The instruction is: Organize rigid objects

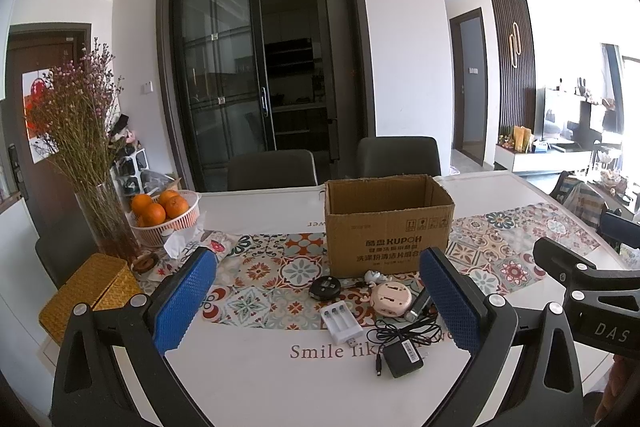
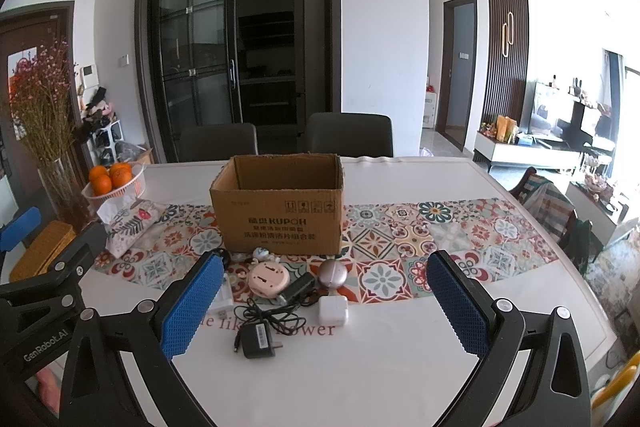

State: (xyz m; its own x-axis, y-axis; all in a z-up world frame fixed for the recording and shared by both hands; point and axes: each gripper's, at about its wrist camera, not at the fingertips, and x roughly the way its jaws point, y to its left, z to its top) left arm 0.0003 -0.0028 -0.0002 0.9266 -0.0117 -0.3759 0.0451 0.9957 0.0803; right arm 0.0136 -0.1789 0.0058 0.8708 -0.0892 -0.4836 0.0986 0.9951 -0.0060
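- The job looks like it is at the very start. Nothing is held, and the small things all lie on the worktop [image 2: 400, 367]. I cannot see down into the box.
- The left hand-held gripper [image 1: 320, 301] has its blue pads wide apart and grips nothing. It hangs over the near edge of the worktop.
- The right hand-held gripper [image 2: 326, 301] is also spread wide and empty. It hangs just beside the left one.
- Going left to right in the right wrist view, the little pile starts with the white battery charger [image 1: 341, 321], half hidden behind a blue pad there.
- Next is the black plug with its cord [image 2: 259, 338], nearest to us, at 6 o'clock in the pile.
- The pink round case [image 2: 268, 279] sits in the middle, with a small white toy [image 2: 264, 253] at its 12 o'clock, close to the box.
- A dark little gadget [image 2: 298, 287] lies at the pink case's 3 o'clock, touching or nearly touching it.
- The silver ball [image 2: 333, 274] is further right, and the white cube charger [image 2: 333, 310] sits at its 6 o'clock.
- The cardboard box [image 2: 280, 215] stands open at the pile's 12 o'clock, just behind it.
- I think the next move is to lower one hand-held gripper over one thing, close on it, and carry it into the box.
- The loose cord may drag other things, so the plug needs a careful lift.
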